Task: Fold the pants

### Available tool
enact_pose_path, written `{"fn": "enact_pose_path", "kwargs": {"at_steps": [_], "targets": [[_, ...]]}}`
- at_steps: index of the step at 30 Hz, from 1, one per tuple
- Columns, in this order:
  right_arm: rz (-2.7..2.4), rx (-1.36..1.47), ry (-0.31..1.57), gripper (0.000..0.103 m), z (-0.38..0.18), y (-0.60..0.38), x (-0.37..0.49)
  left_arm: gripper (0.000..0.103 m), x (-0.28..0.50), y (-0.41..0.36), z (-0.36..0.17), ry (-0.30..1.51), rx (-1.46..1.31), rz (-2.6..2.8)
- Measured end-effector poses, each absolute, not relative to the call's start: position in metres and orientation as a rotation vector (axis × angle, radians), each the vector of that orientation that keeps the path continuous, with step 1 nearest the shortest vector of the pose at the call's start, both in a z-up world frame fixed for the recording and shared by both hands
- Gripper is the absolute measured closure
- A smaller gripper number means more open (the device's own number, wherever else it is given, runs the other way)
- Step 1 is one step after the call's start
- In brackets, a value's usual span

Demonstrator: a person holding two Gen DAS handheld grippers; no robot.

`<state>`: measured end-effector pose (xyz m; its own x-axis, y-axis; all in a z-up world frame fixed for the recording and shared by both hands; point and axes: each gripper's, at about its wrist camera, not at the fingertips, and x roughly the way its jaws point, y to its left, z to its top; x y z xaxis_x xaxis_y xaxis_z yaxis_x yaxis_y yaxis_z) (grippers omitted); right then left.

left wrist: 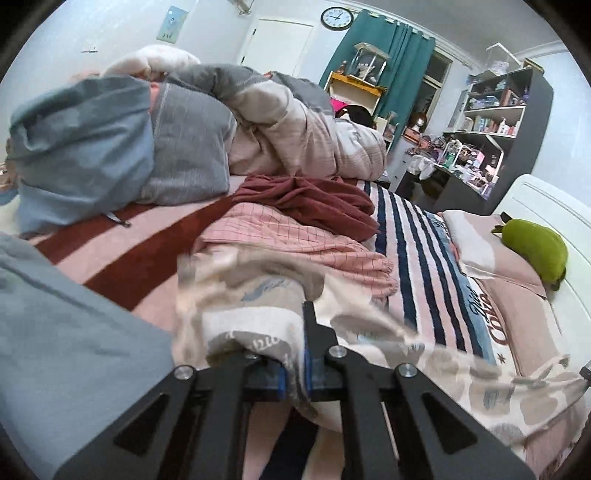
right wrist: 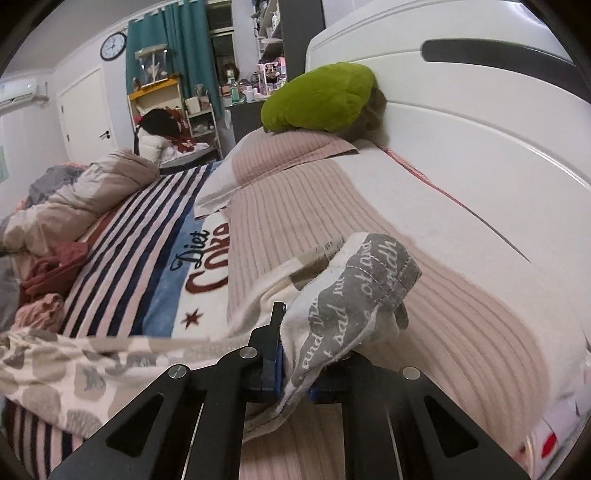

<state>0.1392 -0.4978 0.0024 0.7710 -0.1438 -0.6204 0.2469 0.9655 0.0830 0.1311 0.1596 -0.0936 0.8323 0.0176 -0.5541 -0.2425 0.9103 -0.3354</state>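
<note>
Pants (left wrist: pixel 258 306): cream fabric printed with grey and beige spots, grey lettered band; stretched between both grippers above the bed (left wrist: pixel 417 266), partly blurred.
Left gripper (left wrist: pixel 295 373): jaws clamped on a bunched part of the pants.
Right gripper (right wrist: pixel 295 369): jaws clamped on the grey lettered band of the pants (right wrist: pixel 354 299).
Bed: covered by a striped blanket (right wrist: pixel 147 236) in pink, navy and white with lettering; pillow (right wrist: pixel 295 162) in ribbed pink near the white headboard (right wrist: pixel 461 122), green plush toy (right wrist: pixel 317 98) resting on it.
On the bed also: dark red garment (left wrist: pixel 310 199), pink checked garment (left wrist: pixel 295 236), heaped quilt (left wrist: pixel 288 118), blue-grey cushion (left wrist: pixel 81 147).
Room: wall clock (left wrist: pixel 337 18), teal curtain (left wrist: pixel 384 62), white door (left wrist: pixel 277 40), shelves (left wrist: pixel 491 118) crowded with small items too small to tell.
</note>
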Motion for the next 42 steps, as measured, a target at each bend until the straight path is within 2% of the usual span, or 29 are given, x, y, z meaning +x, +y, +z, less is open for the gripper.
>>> {"fn": "enact_pose_path", "kwargs": {"at_steps": [8, 16, 17, 19, 21, 22, 24, 28, 30, 33, 38, 41, 42], "targets": [[-0.219, 0.209, 0.684, 0.099, 0.009, -0.502, 0.041, 0.099, 0.053, 0.170, -0.095, 0.649, -0.378, 0.102], [-0.242, 0.311, 0.702, 0.099, -0.031, -0.517, -0.037, 0.098, 0.020, 0.161, -0.129, 0.760, -0.314, 0.080], [-0.240, 0.321, 0.701, 0.099, -0.035, -0.519, -0.039, 0.097, 0.020, 0.159, -0.132, 0.767, -0.302, 0.084], [-0.229, 0.349, 0.710, 0.097, -0.048, -0.521, -0.040, 0.088, 0.023, 0.155, -0.135, 0.788, -0.264, 0.099], [-0.227, 0.373, 0.713, 0.093, -0.057, -0.522, -0.040, 0.062, 0.024, 0.152, -0.135, 0.805, -0.237, 0.126], [-0.225, 0.384, 0.713, 0.091, -0.058, -0.524, -0.038, 0.058, 0.022, 0.151, -0.133, 0.806, -0.231, 0.136], [-0.222, 0.394, 0.708, 0.069, -0.063, -0.527, -0.040, 0.053, 0.017, 0.149, -0.127, 0.805, -0.204, 0.177], [-0.233, 0.413, 0.708, 0.051, -0.073, -0.536, -0.048, 0.048, 0.003, 0.144, -0.111, 0.785, -0.165, 0.251], [-0.237, 0.435, 0.697, 0.042, -0.079, -0.544, -0.056, 0.041, -0.004, 0.137, -0.101, 0.756, -0.150, 0.261], [-0.240, 0.484, 0.676, 0.038, -0.091, -0.558, -0.068, 0.039, -0.009, 0.122, -0.088, 0.721, -0.170, 0.213], [-0.189, 0.602, 0.635, 0.037, -0.110, -0.576, -0.077, 0.037, 0.003, 0.090, -0.086, 0.708, -0.255, 0.113], [-0.160, 0.675, 0.603, 0.027, -0.120, -0.587, -0.075, 0.037, 0.014, 0.062, -0.091, 0.722, -0.267, 0.054], [-0.157, 0.690, 0.609, 0.027, -0.125, -0.590, -0.074, 0.037, 0.016, 0.055, -0.092, 0.723, -0.263, 0.043]]}}
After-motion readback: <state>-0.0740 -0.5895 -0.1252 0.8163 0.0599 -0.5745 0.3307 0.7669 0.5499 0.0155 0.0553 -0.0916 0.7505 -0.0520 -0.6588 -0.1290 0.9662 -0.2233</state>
